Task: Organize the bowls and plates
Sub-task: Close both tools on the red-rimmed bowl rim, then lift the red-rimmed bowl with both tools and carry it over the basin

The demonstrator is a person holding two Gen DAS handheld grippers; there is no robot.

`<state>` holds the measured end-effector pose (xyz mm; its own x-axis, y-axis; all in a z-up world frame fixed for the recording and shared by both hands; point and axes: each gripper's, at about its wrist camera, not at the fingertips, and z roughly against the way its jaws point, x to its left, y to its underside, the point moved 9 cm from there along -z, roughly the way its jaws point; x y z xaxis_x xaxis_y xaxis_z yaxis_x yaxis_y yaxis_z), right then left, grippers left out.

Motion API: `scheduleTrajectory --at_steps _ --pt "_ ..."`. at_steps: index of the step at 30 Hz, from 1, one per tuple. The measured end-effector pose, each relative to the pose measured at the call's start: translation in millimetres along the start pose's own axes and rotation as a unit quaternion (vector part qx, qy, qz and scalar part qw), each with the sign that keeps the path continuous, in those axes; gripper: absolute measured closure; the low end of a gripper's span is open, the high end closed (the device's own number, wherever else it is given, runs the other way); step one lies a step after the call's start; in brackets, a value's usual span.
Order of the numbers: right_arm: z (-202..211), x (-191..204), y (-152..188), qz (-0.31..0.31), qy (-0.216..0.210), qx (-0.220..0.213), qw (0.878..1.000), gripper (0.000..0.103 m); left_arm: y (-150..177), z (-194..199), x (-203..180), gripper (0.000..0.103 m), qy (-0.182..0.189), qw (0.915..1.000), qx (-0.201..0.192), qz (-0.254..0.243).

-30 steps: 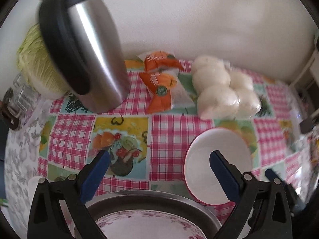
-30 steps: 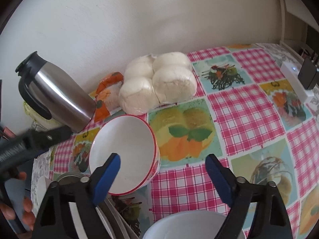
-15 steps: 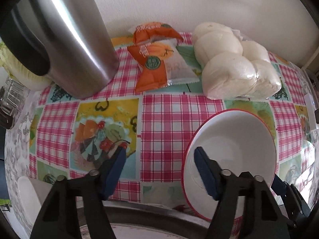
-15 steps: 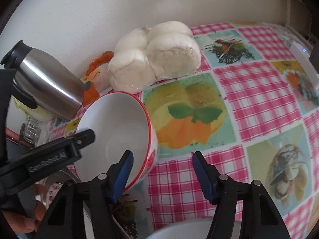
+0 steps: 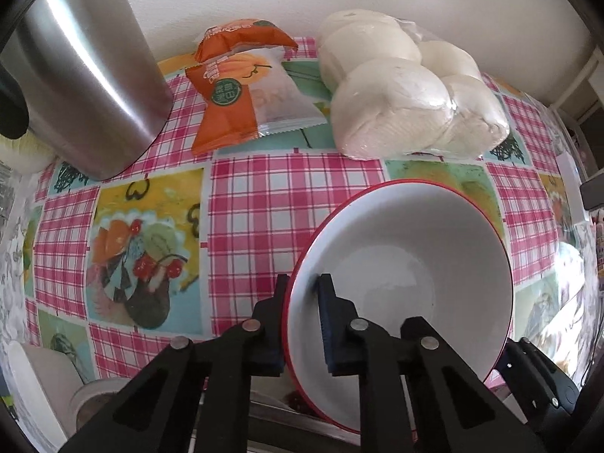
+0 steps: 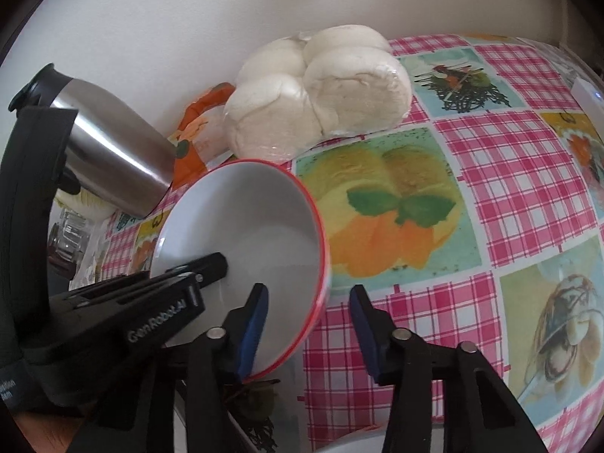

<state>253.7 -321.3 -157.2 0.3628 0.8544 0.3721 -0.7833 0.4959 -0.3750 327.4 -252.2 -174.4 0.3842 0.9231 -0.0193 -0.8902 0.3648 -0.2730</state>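
A white bowl with a red rim [image 5: 411, 260] stands on the checked tablecloth. My left gripper [image 5: 300, 302] is shut on the bowl's near-left rim, one finger inside and one outside. The bowl [image 6: 245, 226] also shows in the right wrist view, tilted, with the left gripper's finger [image 6: 204, 264] inside it. My right gripper [image 6: 307, 302] is open, straddling the bowl's right rim without touching: its left pad [image 6: 253, 321] is inside the bowl, its right pad outside.
A steel thermos [image 5: 75, 87] stands at back left. An orange snack packet [image 5: 241, 90] and a bag of white buns [image 5: 407, 94] lie near the wall. A white dish [image 5: 34, 389] sits at lower left. A white box [image 6: 589, 94] lies at far right.
My left gripper moved forward and right and closed on the bowl's rim. My right gripper narrowed and moved in over the bowl's right rim. The bowl now tilts.
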Motion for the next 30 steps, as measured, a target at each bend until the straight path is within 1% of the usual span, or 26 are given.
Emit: scheduleTrajectory --at_steps 2,7,10,14,19,23,26,28,30 --pt "-1.4 2.1 0.5 0.001 0.004 -0.001 1.000 0.067 1.2 1.6 -1.4 0.088 -0.002 1.0000 -0.006 -0.004" --pt "-0.2 2.9 -0.1 -0.008 -0.006 -0.003 1.000 0.069 0.5 12.2 -6.6 0.090 0.012 0.9995 -0.028 0.002" --pt "11.0 2.0 -3.4 -0.005 -0.005 -0.013 1.000 0.069 -2.1 30.3 -7.0 0.090 0.012 0.9987 -0.050 0.001" --pt "31.7 -0.5 -5.1 0.005 0.001 -0.030 1.000 0.069 -0.4 56.9 -10.1 0.090 0.024 0.9960 -0.085 0.013" --pt "63.7 11.2 -8.9 0.025 -0.003 -0.056 0.998 0.069 4.7 96.2 -2.1 0.090 0.034 0.9900 -0.131 0.037" --pt "89.0 29.6 -8.5 0.053 0.001 -0.076 0.996 0.069 9.9 127.5 11.1 0.089 0.036 0.9850 -0.158 0.061" --pt "99.3 46.8 -9.2 0.072 -0.003 -0.082 0.994 0.069 14.8 144.3 18.6 0.089 0.032 0.9810 -0.175 0.076" --pt "107.9 56.3 -5.9 0.081 -0.009 -0.085 0.993 0.069 21.9 156.6 26.0 0.089 0.038 0.9773 -0.187 0.093" --pt "118.2 66.5 -0.3 0.096 -0.007 -0.090 0.991 0.069 30.9 167.7 33.1 0.089 0.048 0.9735 -0.195 0.110"
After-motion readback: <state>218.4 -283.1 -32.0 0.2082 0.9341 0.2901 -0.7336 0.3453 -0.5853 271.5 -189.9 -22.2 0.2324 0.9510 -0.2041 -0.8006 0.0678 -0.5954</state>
